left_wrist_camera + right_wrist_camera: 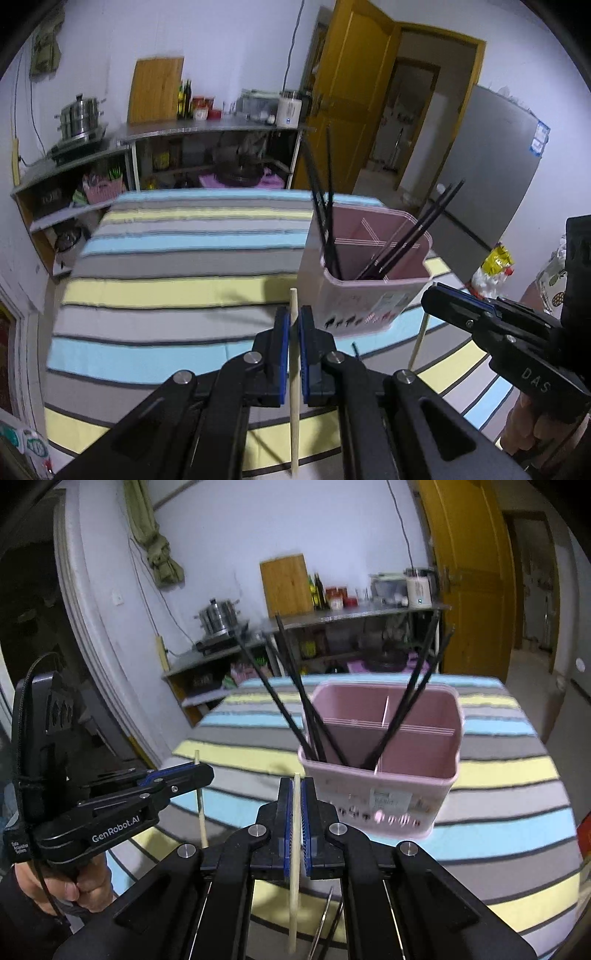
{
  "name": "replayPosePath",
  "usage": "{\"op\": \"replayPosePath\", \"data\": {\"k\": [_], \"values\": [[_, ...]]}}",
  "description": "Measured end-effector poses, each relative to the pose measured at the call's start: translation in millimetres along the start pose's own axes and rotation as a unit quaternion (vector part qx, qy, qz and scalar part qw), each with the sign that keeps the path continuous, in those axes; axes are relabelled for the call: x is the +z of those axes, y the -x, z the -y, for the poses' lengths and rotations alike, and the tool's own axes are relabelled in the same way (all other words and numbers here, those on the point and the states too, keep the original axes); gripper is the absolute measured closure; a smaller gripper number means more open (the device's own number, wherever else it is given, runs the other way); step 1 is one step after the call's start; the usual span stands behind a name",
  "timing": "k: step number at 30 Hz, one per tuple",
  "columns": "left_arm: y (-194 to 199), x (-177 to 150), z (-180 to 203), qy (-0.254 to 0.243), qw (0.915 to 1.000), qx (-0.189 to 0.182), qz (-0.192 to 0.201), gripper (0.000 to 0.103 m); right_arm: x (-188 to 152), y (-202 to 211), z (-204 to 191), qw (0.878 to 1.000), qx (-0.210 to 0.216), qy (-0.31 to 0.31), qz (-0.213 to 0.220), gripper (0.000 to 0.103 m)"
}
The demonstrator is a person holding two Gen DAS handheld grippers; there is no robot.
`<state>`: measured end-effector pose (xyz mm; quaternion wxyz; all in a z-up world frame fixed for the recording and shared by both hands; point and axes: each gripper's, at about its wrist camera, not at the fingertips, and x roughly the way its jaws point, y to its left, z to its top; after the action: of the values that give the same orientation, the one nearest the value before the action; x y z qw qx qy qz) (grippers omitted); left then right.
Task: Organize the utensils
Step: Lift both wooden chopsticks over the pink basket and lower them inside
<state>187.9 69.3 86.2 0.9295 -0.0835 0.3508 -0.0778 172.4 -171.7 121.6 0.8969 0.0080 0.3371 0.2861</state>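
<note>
A pink utensil holder [364,291] [384,760] with dividers stands on the striped tablecloth and holds several black chopsticks [325,206] [291,698]. My left gripper [294,325] [201,770] is shut on a pale wooden chopstick [294,406] [201,812], held upright above the cloth just left of the holder. My right gripper [297,797] [430,295] is shut on a second wooden chopstick [294,878] [417,343], upright in front of the holder. Thin dark utensils [325,919], partly hidden by the right gripper, lie on the cloth below it.
The table with its striped cloth [177,258] [517,775] reaches to a steel counter [207,127] bearing a pot, bottles and a cutting board. A yellow door [351,92] and a grey fridge [491,158] stand behind. A hand [85,886] grips the left handle.
</note>
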Motion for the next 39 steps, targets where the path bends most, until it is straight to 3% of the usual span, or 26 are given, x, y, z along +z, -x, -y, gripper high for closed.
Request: {"op": "replayPosePath", "data": {"k": [7, 15, 25, 39], "values": [[21.2, 4.7, 2.9, -0.002, 0.9997, -0.002, 0.024, 0.097, -1.6, 15.0, -6.4, 1.000, -0.004, 0.002, 0.017, 0.099], [26.2, -14.2, 7.4, 0.003, 1.0000, -0.003, 0.007, 0.097, -13.6, 34.4, 0.1, 1.000, -0.008, 0.001, 0.016, 0.099], [44.0, -15.2, 21.2, 0.003, 1.0000, -0.006, 0.007, 0.097, -14.4, 61.7, 2.9, 0.999, -0.010, -0.003, 0.041, 0.099], [48.1, 32.8, 42.5, -0.004, 0.9994, -0.024, 0.026, 0.097, 14.7, 73.7, 25.4, 0.996, -0.032, -0.013, 0.081, 0.099]]}}
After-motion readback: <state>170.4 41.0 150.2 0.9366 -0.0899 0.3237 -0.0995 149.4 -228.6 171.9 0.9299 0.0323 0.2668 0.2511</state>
